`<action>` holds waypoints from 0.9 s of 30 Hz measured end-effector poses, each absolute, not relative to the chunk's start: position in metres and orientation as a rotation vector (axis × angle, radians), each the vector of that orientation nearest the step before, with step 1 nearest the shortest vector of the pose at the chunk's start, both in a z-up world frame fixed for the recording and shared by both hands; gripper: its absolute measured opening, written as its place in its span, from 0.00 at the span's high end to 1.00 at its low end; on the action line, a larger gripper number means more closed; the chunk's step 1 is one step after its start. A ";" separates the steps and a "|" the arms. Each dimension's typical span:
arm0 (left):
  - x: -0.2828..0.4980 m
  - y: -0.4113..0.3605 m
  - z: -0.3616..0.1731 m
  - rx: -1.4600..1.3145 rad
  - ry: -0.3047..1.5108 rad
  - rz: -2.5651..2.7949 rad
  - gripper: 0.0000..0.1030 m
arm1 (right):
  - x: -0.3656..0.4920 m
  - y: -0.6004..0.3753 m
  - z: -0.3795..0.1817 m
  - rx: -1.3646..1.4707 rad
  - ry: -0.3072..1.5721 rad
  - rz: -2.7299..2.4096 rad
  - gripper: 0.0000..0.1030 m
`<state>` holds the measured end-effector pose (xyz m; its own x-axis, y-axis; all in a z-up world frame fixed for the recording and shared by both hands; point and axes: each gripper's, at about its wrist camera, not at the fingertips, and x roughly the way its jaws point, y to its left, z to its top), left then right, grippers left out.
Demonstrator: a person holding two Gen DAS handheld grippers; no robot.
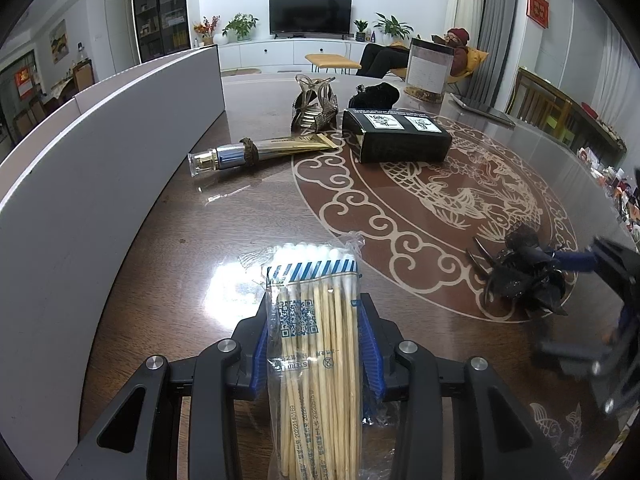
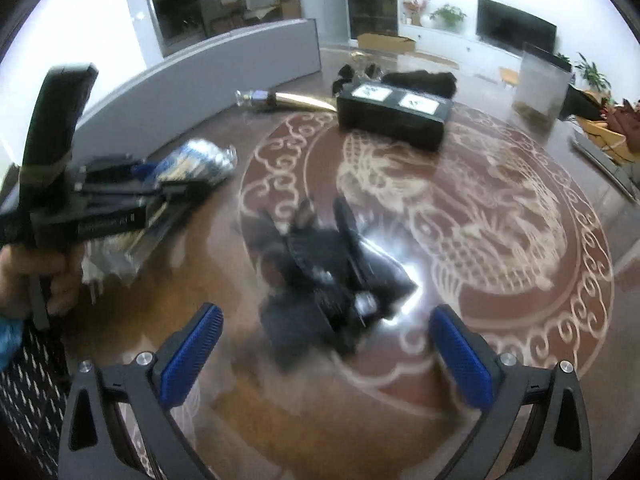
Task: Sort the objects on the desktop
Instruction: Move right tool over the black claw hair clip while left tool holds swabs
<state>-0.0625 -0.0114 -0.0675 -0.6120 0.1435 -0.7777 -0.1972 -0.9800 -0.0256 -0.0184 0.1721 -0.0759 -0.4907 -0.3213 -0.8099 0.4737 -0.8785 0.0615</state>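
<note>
- Left tool: clenched on a clear bag of cotton swabs; blue pads press both sides of the bag, white tips poking fwd past the fingers. Bag sits low over the bench, near the tall white board along the bench's left edge.
- In the right wrist view the left tool shows at far left w/ the swab bag in it and a hand round its handle.
- Right tool: released, jaws wide, nothing btwn the pads. It hangs just above a black hair clip lying on the bench; pic is blurred, can't tell if any pad touches it.
- Same hair clip in the left wrist view: on the edge of the round dragon pattern, right tool blurred at far right, right next to it.
- Further back: a cream tube w/ clear cap, lying flat, a band round its middle; a black box w/ two white labels just right of the tube's tail.
- Behind those: a silver hair claw and a black fuzzy item, close together; clear container at the far rim.
- Bkgd: a person seated in a chair by the curtain.
</note>
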 end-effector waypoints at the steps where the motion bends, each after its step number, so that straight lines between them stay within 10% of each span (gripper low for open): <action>1: -0.063 -0.011 -0.068 -1.276 0.097 2.661 0.61 | -0.012 0.174 -0.077 1.237 0.244 -2.373 0.00; 3: -0.062 -0.007 -0.068 -1.277 0.133 2.656 0.56 | 0.000 0.176 -0.079 1.240 0.273 -2.390 0.00; 7: -0.067 -0.011 -0.071 -1.345 0.141 2.709 0.15 | 0.013 0.176 -0.080 1.241 0.300 -2.420 0.00; 11: -0.071 -0.018 -0.075 -1.395 0.090 2.708 0.01 | 0.011 0.176 -0.079 1.262 0.278 -2.460 0.00; 27: -0.072 -0.016 -0.076 -1.407 0.088 2.696 0.00 | 0.010 0.175 -0.080 1.263 0.275 -2.460 0.00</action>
